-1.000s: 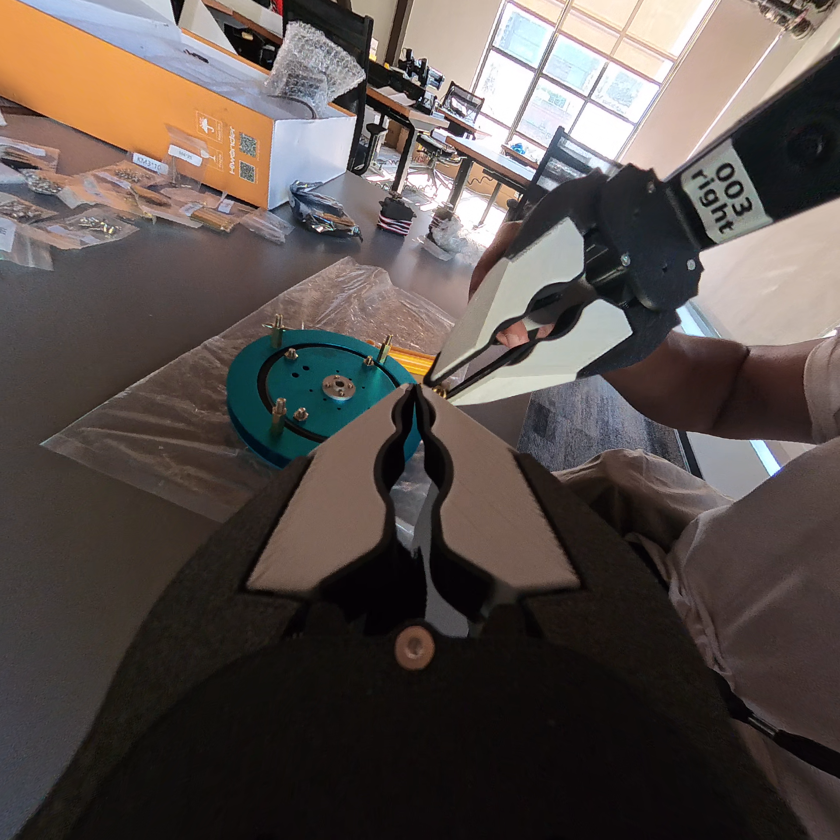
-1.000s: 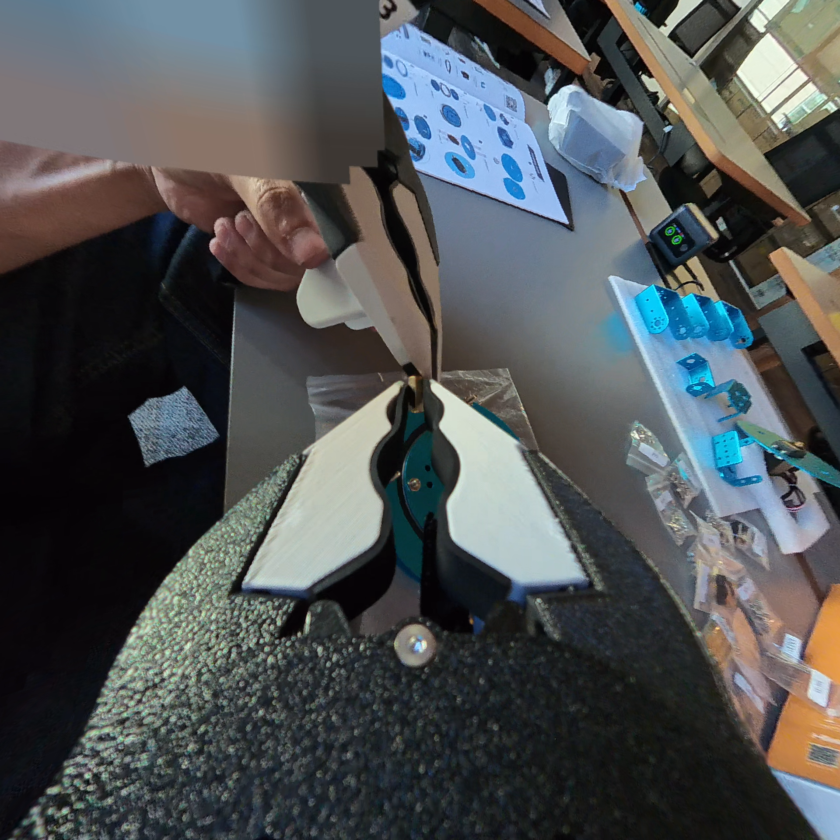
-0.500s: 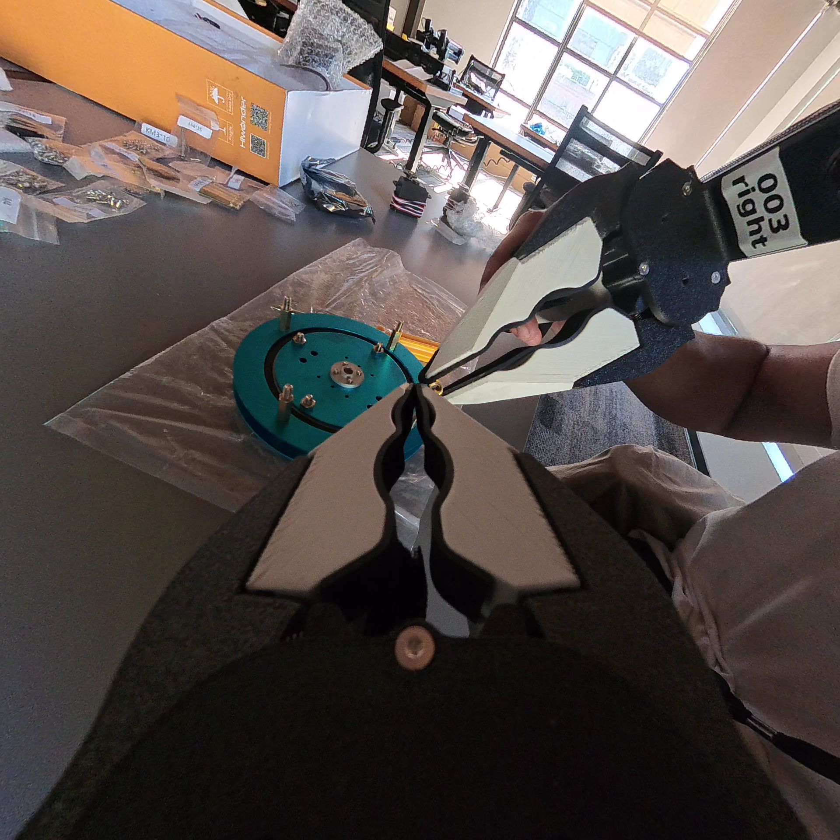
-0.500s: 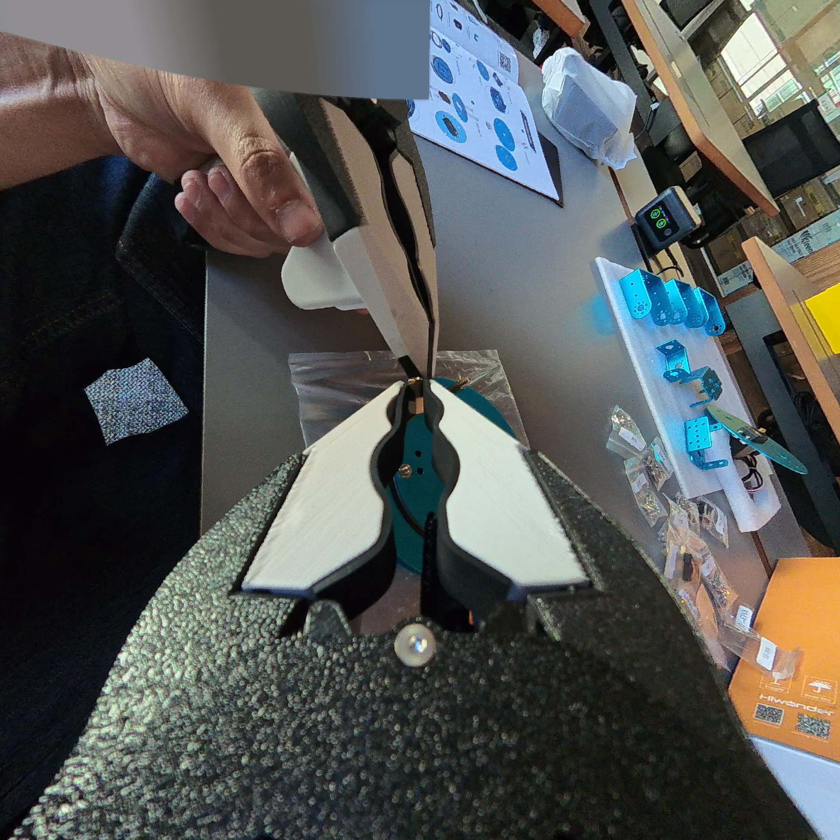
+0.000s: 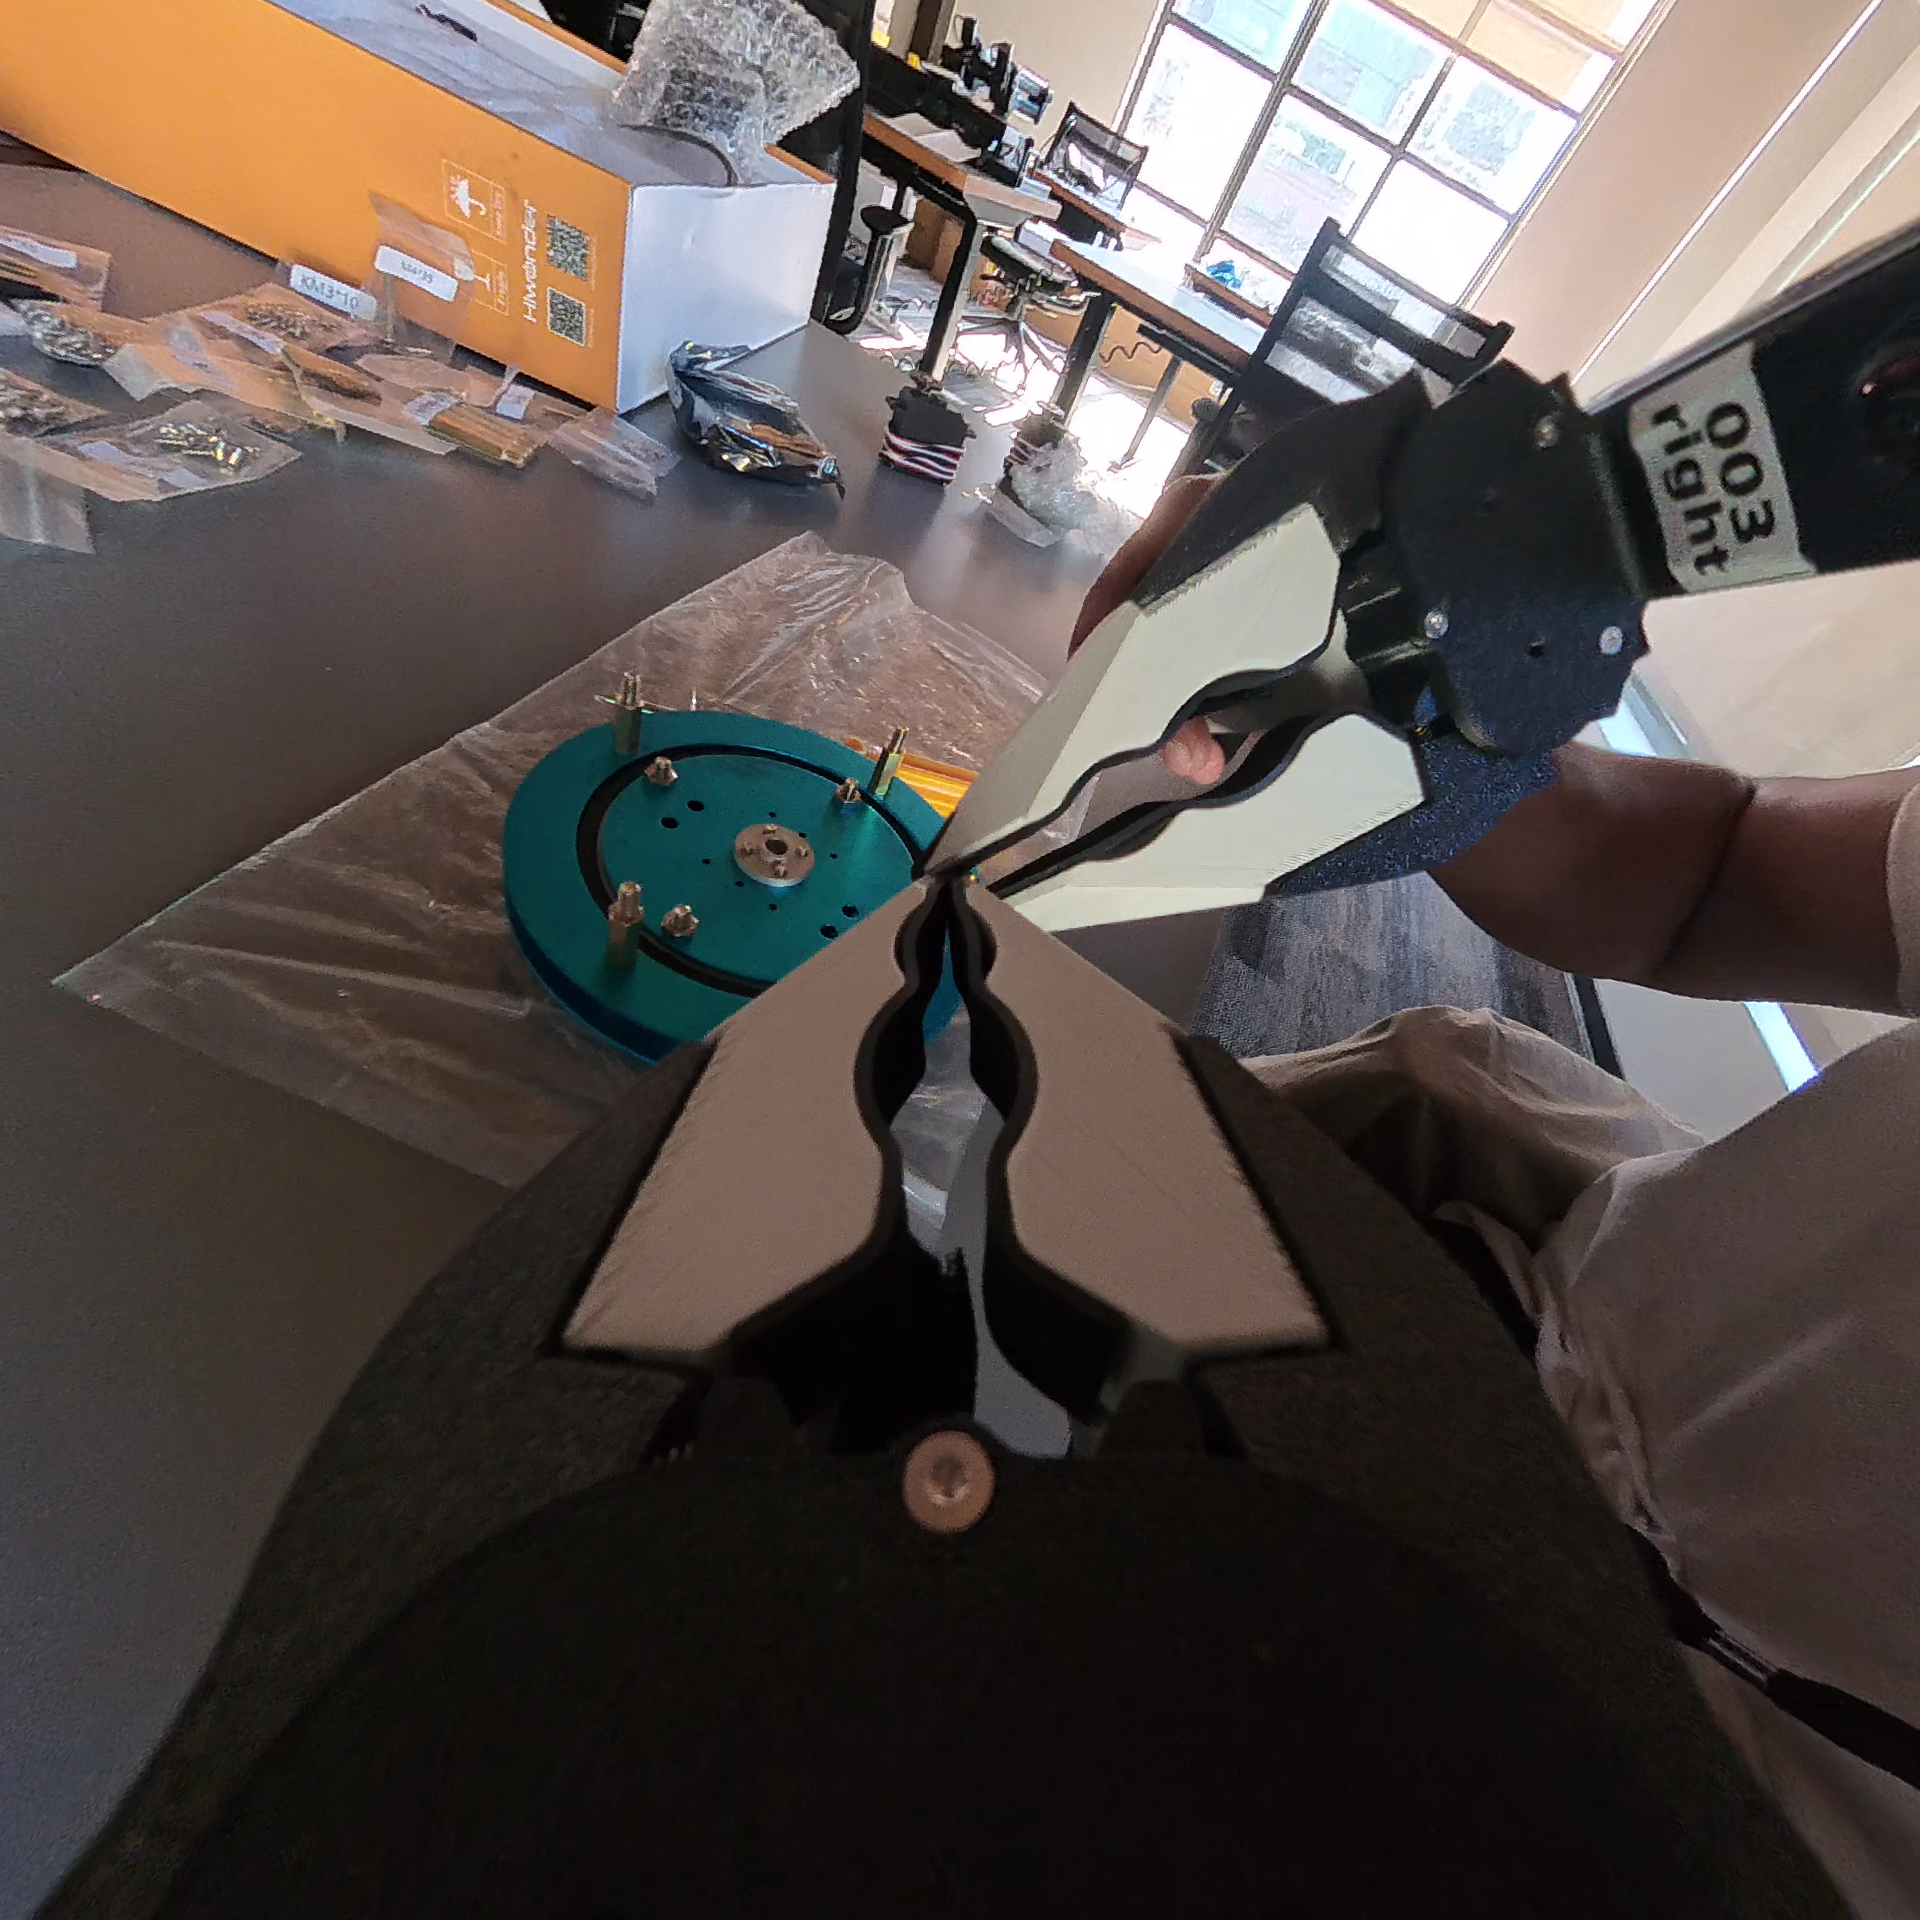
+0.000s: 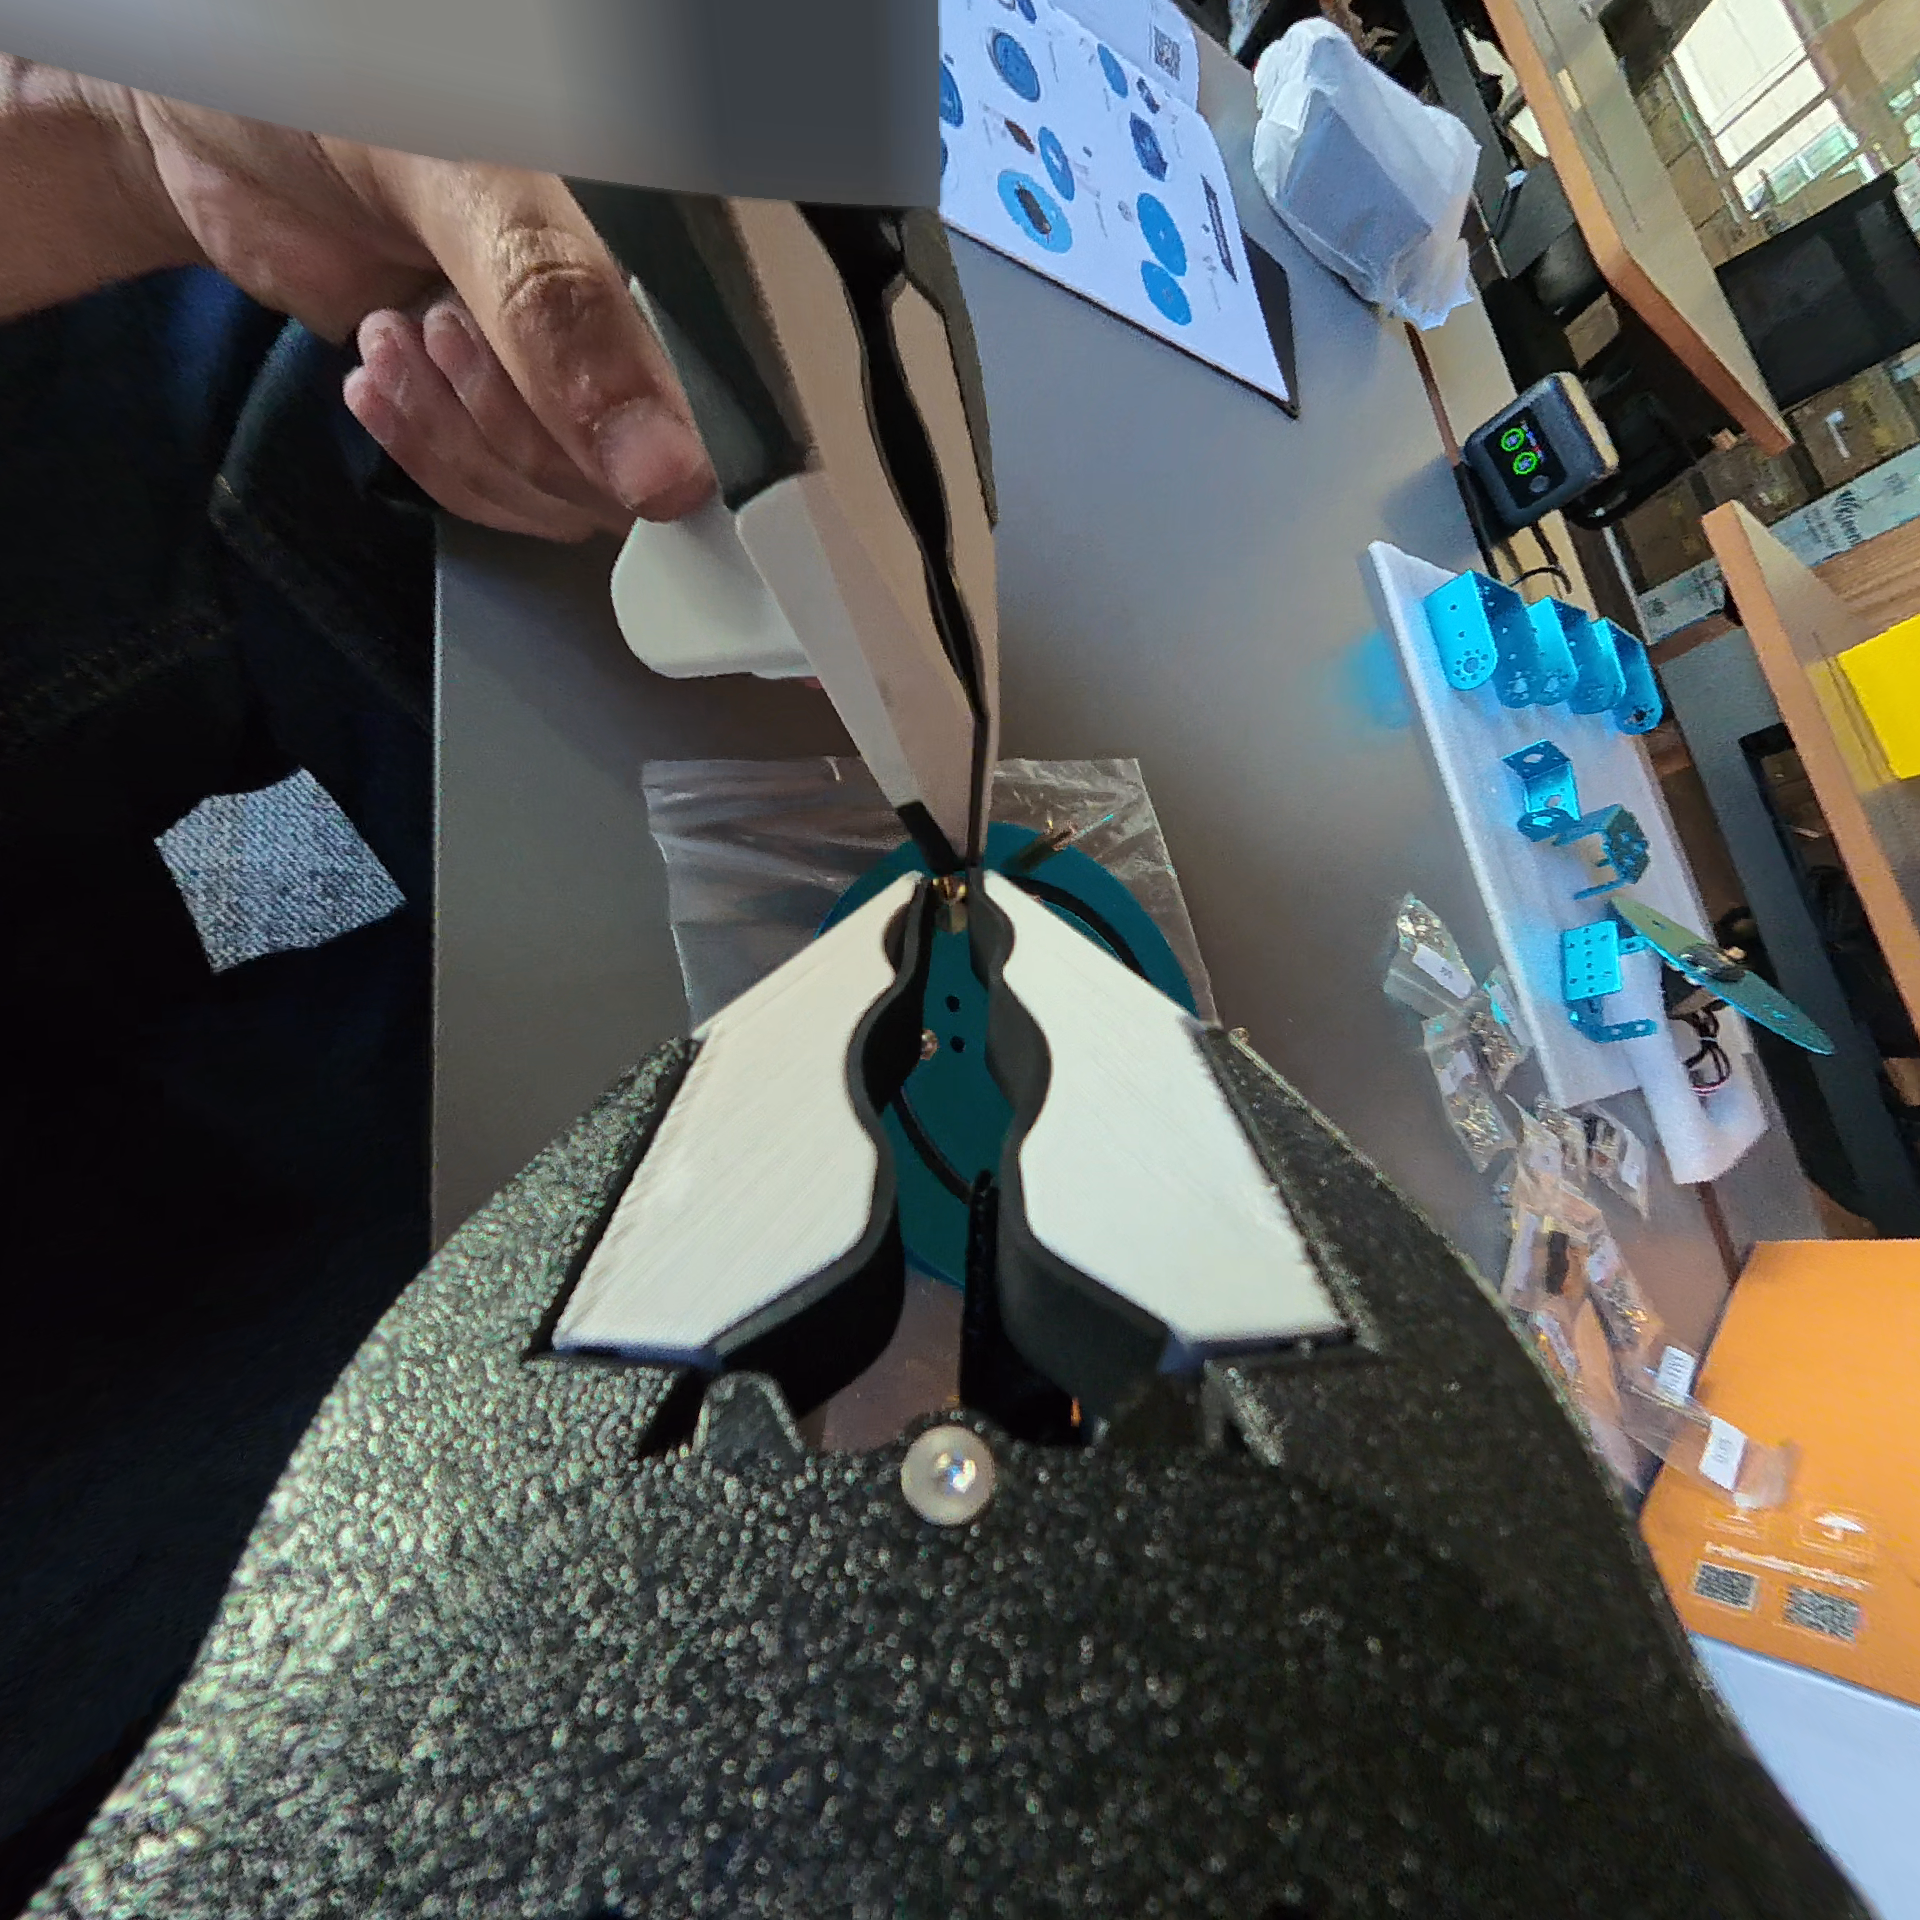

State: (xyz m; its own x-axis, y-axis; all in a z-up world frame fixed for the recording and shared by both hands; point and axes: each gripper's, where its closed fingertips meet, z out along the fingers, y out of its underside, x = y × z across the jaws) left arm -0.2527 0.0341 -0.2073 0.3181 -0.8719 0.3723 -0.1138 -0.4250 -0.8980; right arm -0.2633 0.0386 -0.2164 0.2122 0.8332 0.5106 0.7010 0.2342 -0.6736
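Two closed grippers, left gripper point(image 5: 940, 883) and right gripper point(image 6: 951, 896), pinch one small brass standoff point(image 6: 948, 902) above a teal round metal disc point(image 5: 727, 873) on a dark grey office table point(image 5: 260, 623).

We are in an office used as an assembly workshop. Rows of desks point(image 5: 1132, 281) and chairs point(image 5: 1351, 312) run toward a tall grid window point(image 5: 1340, 135). Our grey table point(image 5: 208, 644) carries small bags of screws point(image 5: 187, 436), an orange carton point(image 5: 312, 187), a printed instruction sheet point(image 6: 1112, 187) and blue metal brackets point(image 6: 1538, 665) on white foam point(image 6: 1496, 831).
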